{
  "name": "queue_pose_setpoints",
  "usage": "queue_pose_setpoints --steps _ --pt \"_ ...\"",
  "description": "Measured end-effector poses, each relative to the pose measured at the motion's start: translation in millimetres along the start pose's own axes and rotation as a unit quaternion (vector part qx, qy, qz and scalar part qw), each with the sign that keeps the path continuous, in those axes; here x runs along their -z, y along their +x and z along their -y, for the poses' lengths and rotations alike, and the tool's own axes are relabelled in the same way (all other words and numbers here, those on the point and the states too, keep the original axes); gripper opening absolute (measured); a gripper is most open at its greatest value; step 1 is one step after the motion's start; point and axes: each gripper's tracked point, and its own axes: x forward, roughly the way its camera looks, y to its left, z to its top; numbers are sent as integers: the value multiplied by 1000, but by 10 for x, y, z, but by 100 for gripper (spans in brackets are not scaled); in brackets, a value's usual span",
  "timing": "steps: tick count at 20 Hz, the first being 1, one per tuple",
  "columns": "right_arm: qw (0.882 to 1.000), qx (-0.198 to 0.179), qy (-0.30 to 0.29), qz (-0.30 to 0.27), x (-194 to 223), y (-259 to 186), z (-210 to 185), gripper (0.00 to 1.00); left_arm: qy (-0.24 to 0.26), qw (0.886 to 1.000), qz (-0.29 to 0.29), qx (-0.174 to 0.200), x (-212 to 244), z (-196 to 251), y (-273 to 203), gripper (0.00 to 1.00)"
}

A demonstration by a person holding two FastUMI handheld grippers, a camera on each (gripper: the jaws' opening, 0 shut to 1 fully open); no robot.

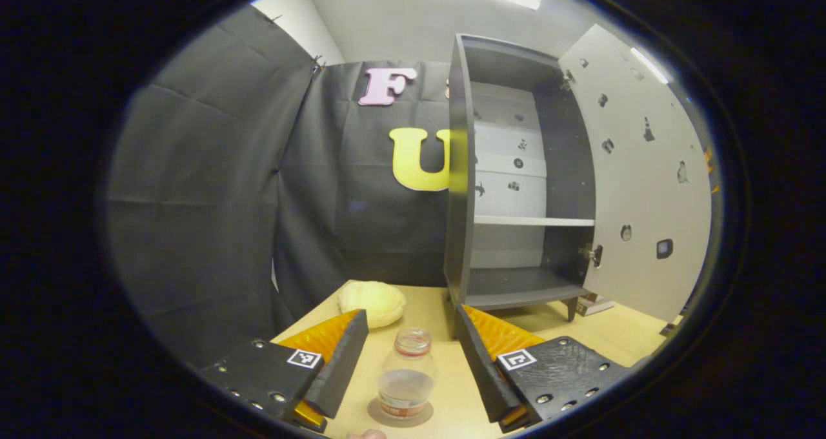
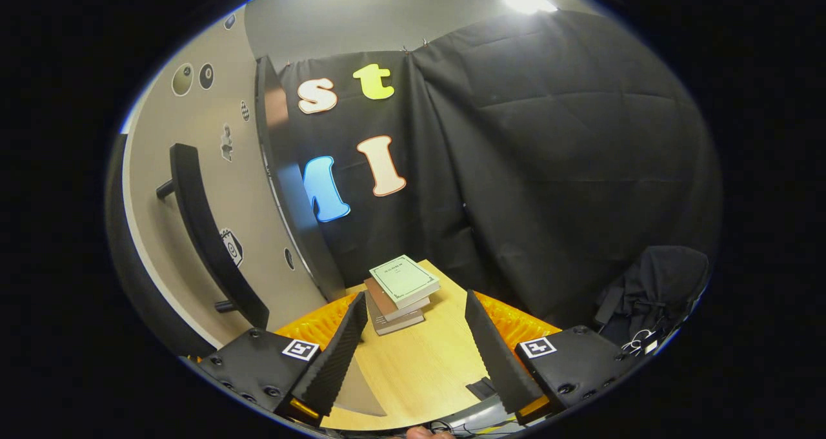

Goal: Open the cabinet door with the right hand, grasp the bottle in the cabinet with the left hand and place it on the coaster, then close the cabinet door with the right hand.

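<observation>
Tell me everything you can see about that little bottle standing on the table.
The bottle is small and clear, plastic by its look, with a round belly, a narrow neck and a reddish cap. A red-edged label wraps its lower part; it looks nearly empty. It stands upright on a round dark coaster on the light wooden table, in front of the open cabinet. It sits between the fingers of the left tool, which is open and does not touch it. A pale yellow lump lies behind it, apart.
</observation>
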Motion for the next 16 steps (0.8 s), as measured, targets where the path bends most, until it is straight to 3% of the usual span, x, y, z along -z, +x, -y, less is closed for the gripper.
queue_pose_setpoints --steps 4,5,10,13,15,16 --pt "1000 -7 -6 7 -58 -128 -37 97 15 1000 -16 -2 -253 40 -135 80" --pt "1000 -9 -13 12 -102 -150 -42 97 11 1000 -18 0 -350 74 -181 83" --pt "996 -25 -71 43 -397 -16 -128 97 -29 999 -30 -3 -840 244 -438 80" --pt "993 -63 -93 46 -529 143 -265 97 -32 999 -32 -12 -1117 334 -581 83" --pt "991 -89 -91 45 -586 195 -328 97 -32 998 -40 -30 -1220 403 -667 80" --pt "990 -102 -86 48 -625 209 -339 97 -41 998 -41 -35 -1274 476 -702 83"
